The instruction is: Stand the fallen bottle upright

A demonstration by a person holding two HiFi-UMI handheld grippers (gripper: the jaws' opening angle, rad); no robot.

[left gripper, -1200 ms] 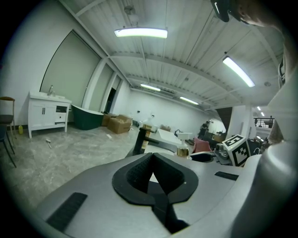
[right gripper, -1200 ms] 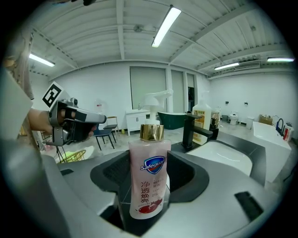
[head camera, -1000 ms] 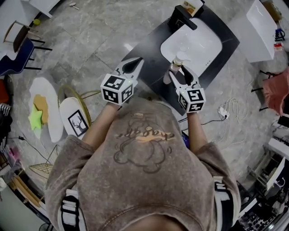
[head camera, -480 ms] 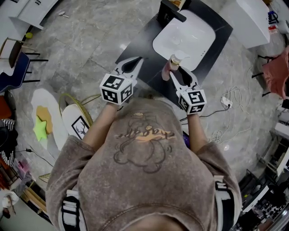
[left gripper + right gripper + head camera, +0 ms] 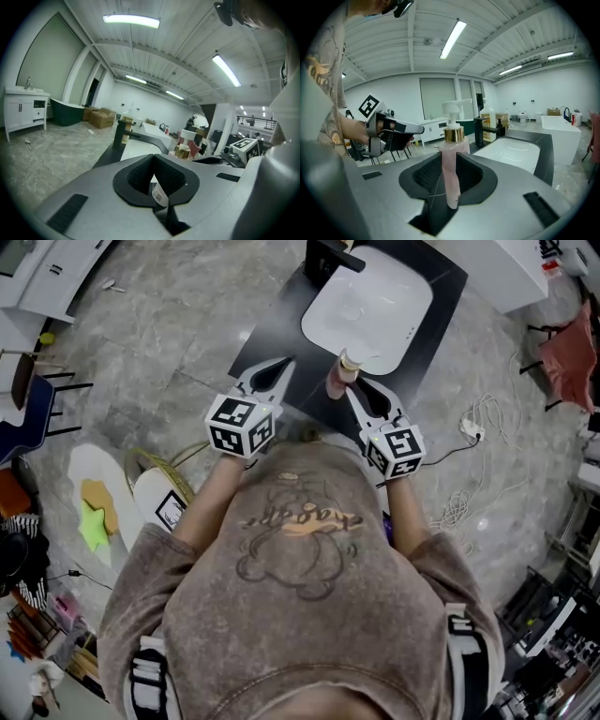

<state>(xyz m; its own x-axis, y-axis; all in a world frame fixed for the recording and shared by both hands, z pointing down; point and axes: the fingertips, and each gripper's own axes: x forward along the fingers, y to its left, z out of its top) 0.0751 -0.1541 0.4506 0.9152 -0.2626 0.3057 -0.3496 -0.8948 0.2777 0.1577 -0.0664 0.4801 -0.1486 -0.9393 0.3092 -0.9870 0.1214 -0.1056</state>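
A pink pump bottle (image 5: 338,378) with a gold collar and a white pump head stands close to upright at the front of the black counter (image 5: 279,326), just off the basin's near corner. My right gripper (image 5: 350,396) is shut on its body. Its jaws have just been closing, and in the right gripper view both pads press the bottle (image 5: 450,174) between them. My left gripper (image 5: 285,367) hovers to the bottle's left over the counter's edge, shut and holding nothing. From the left gripper view (image 5: 153,157) the bottle's top (image 5: 185,143) shows ahead to the right.
A white basin (image 5: 367,306) is set in the counter, with a black tap (image 5: 325,253) behind it and a pale bottle (image 5: 488,121) beside the tap. Round white stools (image 5: 155,498) stand on the floor at left, and a cable (image 5: 469,427) lies at right.
The right gripper's jaws have narrowed around the pink bottle, and bottle and gripper have shifted left off the basin's front rim. The left gripper holds about the same spot.
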